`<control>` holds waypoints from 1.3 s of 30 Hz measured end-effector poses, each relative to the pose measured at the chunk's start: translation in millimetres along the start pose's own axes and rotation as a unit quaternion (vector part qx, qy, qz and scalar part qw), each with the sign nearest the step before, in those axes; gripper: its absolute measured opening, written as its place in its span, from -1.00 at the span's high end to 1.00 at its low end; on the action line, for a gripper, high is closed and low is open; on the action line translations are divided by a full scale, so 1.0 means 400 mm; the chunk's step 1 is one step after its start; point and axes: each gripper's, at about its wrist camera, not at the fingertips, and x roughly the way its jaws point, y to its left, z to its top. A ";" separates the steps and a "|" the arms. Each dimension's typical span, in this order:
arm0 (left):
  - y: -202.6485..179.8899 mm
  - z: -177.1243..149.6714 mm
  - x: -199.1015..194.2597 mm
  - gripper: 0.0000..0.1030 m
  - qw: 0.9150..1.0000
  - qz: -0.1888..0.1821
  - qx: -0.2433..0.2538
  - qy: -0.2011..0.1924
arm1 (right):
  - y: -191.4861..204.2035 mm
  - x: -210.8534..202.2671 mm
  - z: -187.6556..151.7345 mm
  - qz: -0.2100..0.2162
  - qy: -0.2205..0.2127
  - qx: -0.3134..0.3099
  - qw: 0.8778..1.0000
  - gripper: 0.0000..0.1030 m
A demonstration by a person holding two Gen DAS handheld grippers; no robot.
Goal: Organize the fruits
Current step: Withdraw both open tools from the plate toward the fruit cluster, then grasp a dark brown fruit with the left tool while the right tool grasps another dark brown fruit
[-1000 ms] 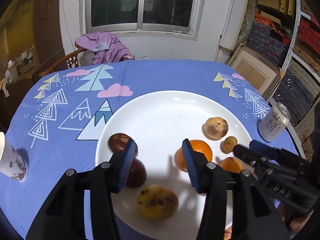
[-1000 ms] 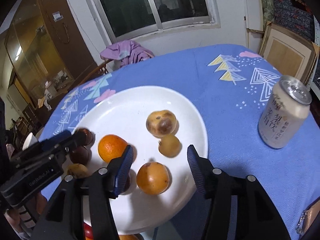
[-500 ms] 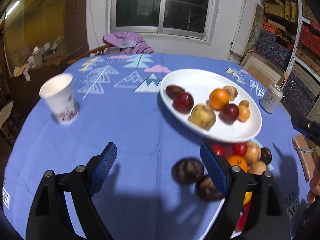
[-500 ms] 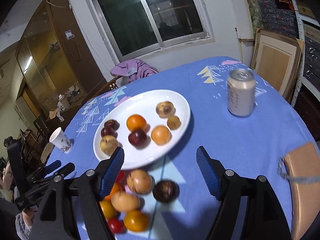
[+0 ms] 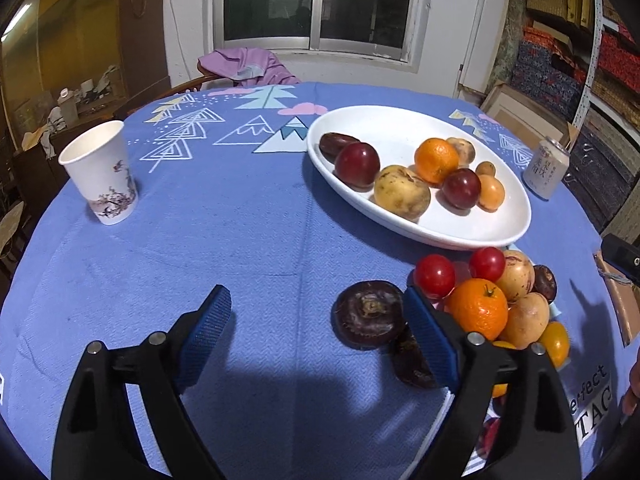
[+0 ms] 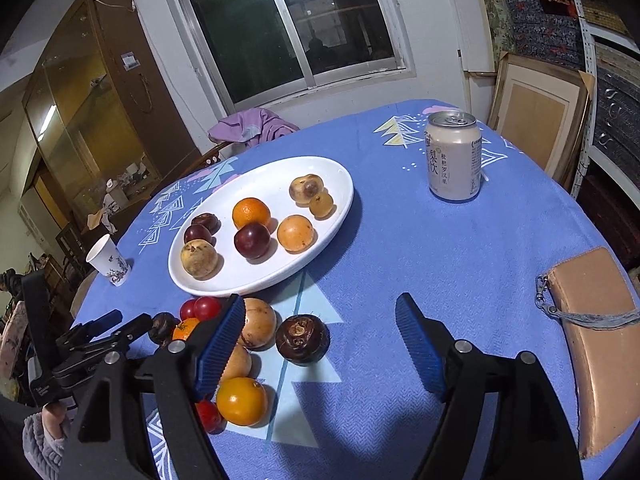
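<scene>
**Fruits: a loose pile waits beside a half-filled plate**

Fruits lie in two groups on the blue-clothed counter [image 5: 240, 220]. Nearest, the left gripper [image 5: 316, 334] hangs with its jaws wide apart and nothing between them; its right pad sits just beside a dark round fruit [image 5: 370, 314] at the edge of the loose pile [image 5: 488, 304] of cherry tomatoes, oranges and pale fruits. The right gripper [image 6: 320, 344] is likewise spread and empty above the cloth, the same dark fruit [image 6: 302, 340] showing between its pads.

Beyond the pile stands the white plate [image 5: 480, 236], already carrying eight fruits, with bare space on its far side.

The step in hand looks like picking the next fruit. The dark one stands apart, so it is the easy target: centre the pads on its widest part, close gently, and lift straight up so the neighbours don't roll.

Farther off stand a paper cup [image 5: 102, 172] and a drink can [image 6: 454, 156].
</scene>
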 end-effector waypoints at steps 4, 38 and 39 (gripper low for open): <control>-0.025 -0.002 0.025 -0.68 1.000 0.011 0.021 0.009 | 0.009 -0.001 -0.002 -0.006 -0.004 -0.009 1.000 -0.68; -0.043 -0.016 0.050 0.15 0.997 -0.024 0.067 0.030 | 0.019 0.003 -0.012 -0.012 0.002 -0.021 1.000 -0.68; -0.043 -0.016 0.051 0.16 0.997 -0.028 0.067 0.030 | 0.019 0.003 -0.013 -0.012 0.002 -0.022 1.000 -0.68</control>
